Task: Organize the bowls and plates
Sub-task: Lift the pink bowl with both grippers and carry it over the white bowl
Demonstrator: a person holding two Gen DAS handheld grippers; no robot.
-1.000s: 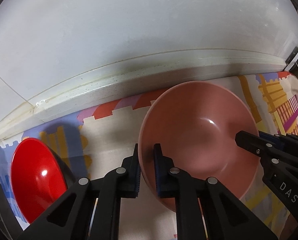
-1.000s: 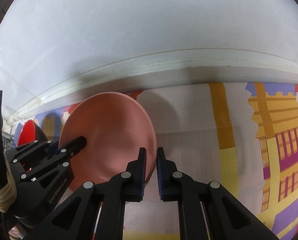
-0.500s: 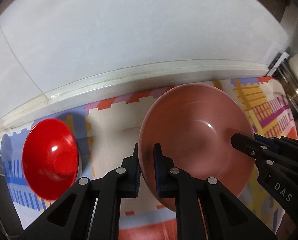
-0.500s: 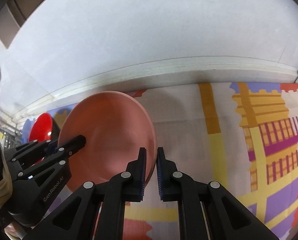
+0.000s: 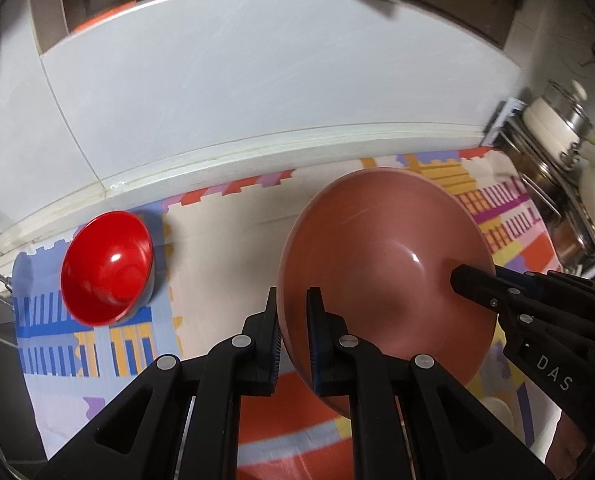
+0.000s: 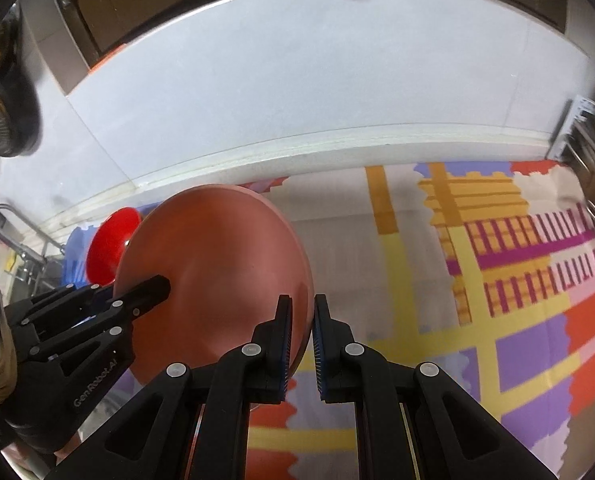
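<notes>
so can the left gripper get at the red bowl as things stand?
Probably not yet. The left gripper is shut on the rim of the pink bowl, and the right gripper clamps the opposite rim. The red bowl sits apart on the mat, unobstructed, but both jaws are occupied.

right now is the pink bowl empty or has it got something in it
Empty: the pink bowl, clamped at opposite rims by both grippers, shows only bare glossy inside.
</notes>
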